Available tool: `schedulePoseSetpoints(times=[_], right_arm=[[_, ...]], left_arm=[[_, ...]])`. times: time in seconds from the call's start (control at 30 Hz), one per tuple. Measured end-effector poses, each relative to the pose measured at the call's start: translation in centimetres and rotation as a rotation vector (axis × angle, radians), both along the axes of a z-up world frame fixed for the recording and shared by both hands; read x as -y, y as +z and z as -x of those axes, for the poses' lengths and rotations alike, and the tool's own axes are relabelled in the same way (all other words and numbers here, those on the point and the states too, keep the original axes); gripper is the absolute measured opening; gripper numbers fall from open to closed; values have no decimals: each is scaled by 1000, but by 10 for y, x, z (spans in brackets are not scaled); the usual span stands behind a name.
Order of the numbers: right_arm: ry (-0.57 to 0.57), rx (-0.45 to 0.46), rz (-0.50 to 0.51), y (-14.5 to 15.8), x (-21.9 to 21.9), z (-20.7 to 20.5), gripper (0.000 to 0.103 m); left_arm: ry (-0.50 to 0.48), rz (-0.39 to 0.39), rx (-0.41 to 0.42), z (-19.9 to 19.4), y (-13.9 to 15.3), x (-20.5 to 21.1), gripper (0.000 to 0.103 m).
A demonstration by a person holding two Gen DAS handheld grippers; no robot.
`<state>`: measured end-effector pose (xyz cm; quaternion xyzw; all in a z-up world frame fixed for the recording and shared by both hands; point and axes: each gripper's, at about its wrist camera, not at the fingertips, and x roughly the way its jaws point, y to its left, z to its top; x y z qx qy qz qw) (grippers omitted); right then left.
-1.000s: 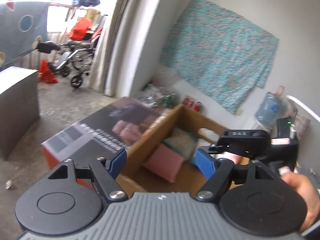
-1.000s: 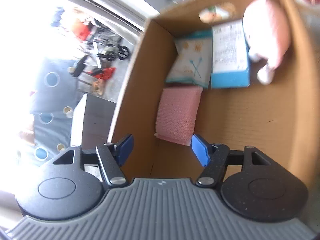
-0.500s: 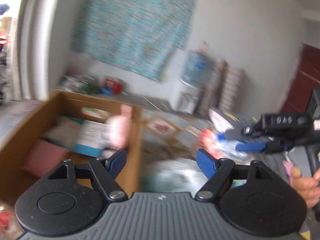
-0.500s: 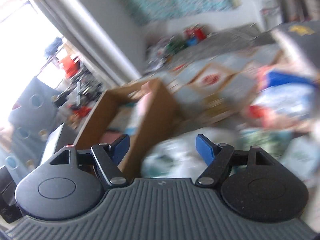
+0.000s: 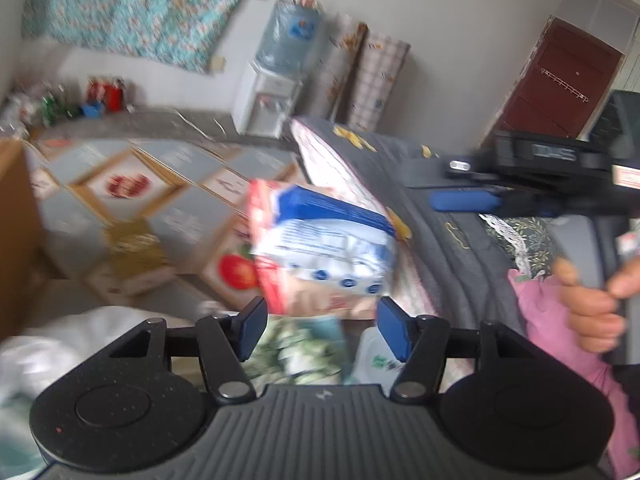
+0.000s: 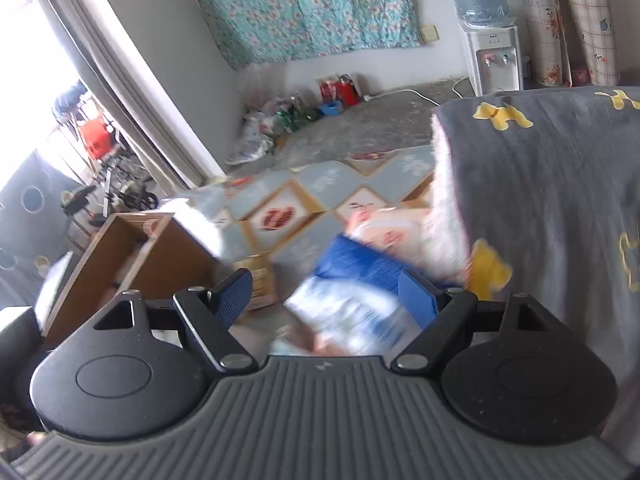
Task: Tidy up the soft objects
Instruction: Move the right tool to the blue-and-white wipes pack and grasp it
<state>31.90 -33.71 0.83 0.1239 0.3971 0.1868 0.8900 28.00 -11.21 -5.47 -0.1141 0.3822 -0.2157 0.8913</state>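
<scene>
Both claws are pointed at a soft blue-and-white plastic pack with red edges (image 5: 320,240), leaning on the grey quilted bed cover with yellow dogs (image 6: 552,184). Left claw (image 5: 318,330) has just been closing, right claw (image 6: 326,294) opening; both released, nothing gripped. The open brown cardboard box (image 6: 120,256) sits on the floor, contents too blurry to tell.

Daylight from the overexposed window opening (image 6: 28,92) lights both fisheye views, with motion blur smearing the blue-and-white plastic soft pack (image 5: 324,244) and curved edges.
</scene>
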Motion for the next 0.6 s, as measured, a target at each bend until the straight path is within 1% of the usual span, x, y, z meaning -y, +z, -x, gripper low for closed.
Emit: schedulePoseSetpoints(times=[0.1, 0.17, 0.33, 0.37, 0.43, 0.5, 0.53, 0.6], right_arm=[[-3, -18, 27, -19, 7, -32, 80], [-6, -27, 39, -33, 2, -52, 80], [15, -95, 58, -60, -6, -79, 78], [22, -113, 61, -64, -7, -82, 75], [46, -148, 48, -70, -10, -82, 72], [53, -163, 34, -72, -11, -77, 69], [58, -174, 23, -72, -12, -74, 63], [56, -202, -17, -72, -12, -68, 56]], left_arm=[[-14, 50, -56, -21, -10, 16, 61], [-9, 72, -90, -33, -16, 24, 61], [9, 109, -165, -58, -30, 34, 62], [14, 117, -179, -61, -33, 34, 62], [25, 131, -203, -66, -38, 34, 62], [35, 141, -218, -70, -42, 35, 62], [40, 142, -222, -72, -44, 36, 62], [53, 136, -232, -73, -45, 38, 64]])
